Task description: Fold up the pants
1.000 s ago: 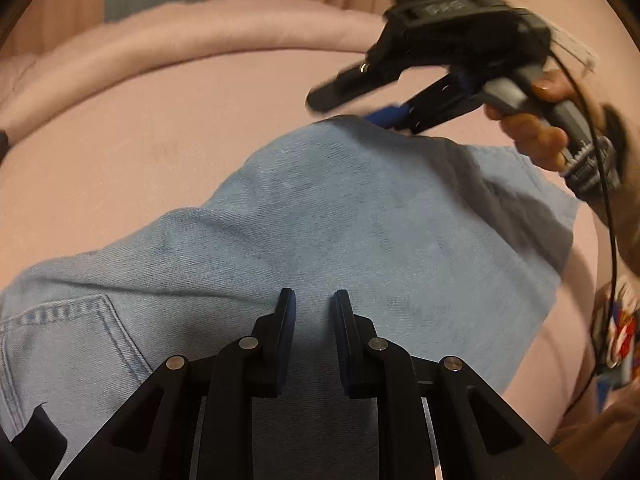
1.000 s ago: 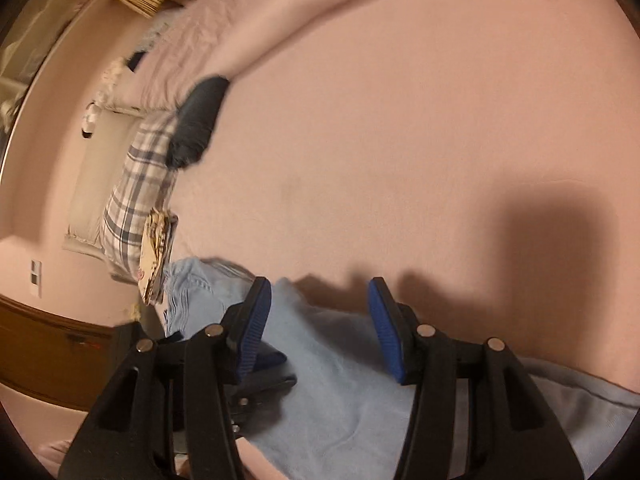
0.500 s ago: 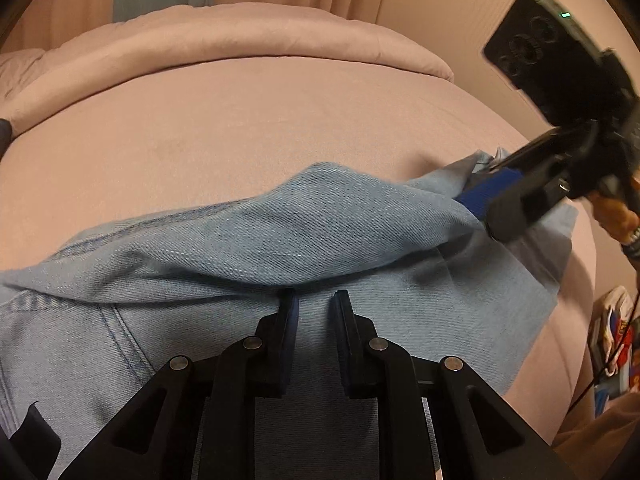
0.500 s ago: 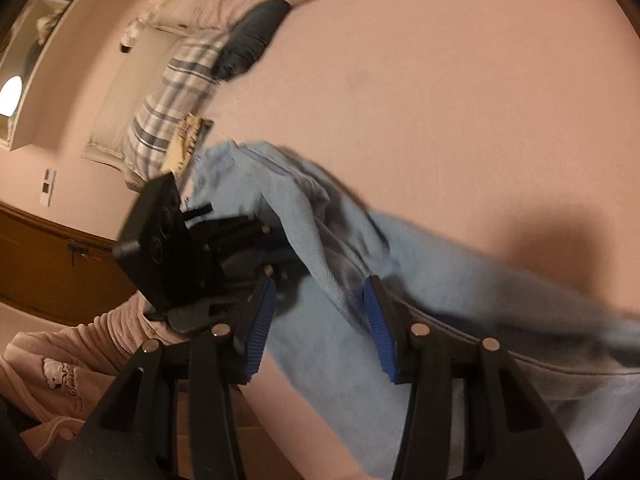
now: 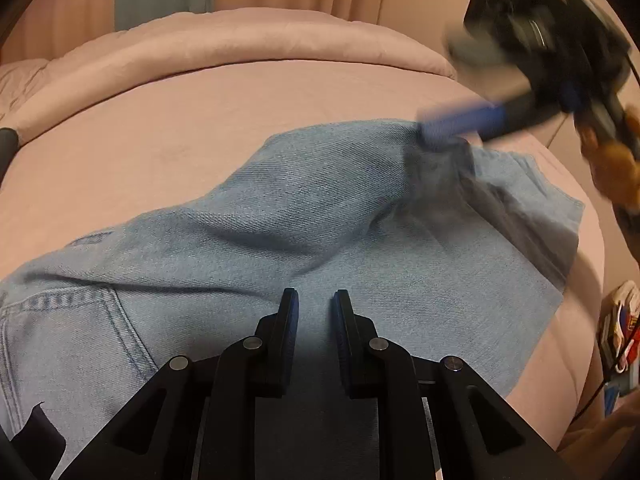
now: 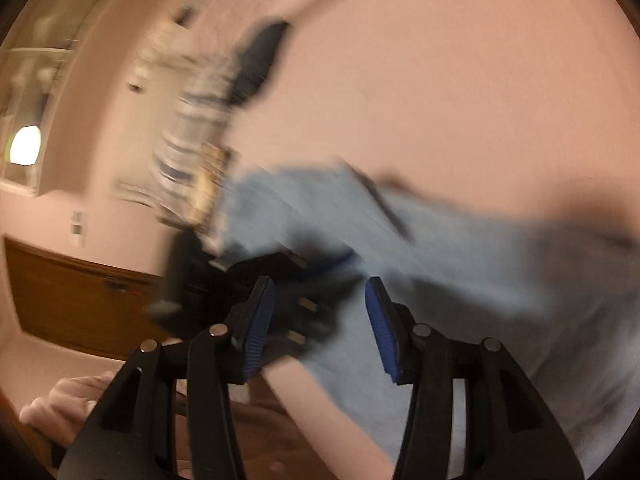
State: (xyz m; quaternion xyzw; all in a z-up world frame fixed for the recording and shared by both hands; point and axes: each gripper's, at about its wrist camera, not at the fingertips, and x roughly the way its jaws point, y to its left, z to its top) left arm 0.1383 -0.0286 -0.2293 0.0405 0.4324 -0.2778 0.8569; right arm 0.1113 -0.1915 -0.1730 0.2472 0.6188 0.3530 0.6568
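Light-blue denim pants (image 5: 320, 208) lie across a pink bed (image 5: 160, 128), back pocket at the lower left. My left gripper (image 5: 316, 300) rests low on them, jaws almost together with denim in the narrow gap. It appears blurred and dark at the pants' near edge (image 6: 256, 280) in the right wrist view. My right gripper (image 5: 434, 82) hovers at the upper right, its jaws opening. A raised fold of the pants (image 6: 460, 248) peaks against its blue lower finger (image 5: 460, 120). In its own view the right gripper (image 6: 320, 316) stands wide, pads clear of the cloth.
A rolled pink duvet (image 5: 240, 40) lines the far side of the bed. A plaid pillow (image 6: 192, 132) and a dark garment (image 6: 260, 60) lie near the head end. Wooden furniture (image 6: 80, 292) stands beyond the bed edge. A hand (image 5: 612, 168) grips the right tool.
The right gripper swung from the pants' far edge to the right and upward, dragging a fold of denim up and over. The left gripper stayed where it was.
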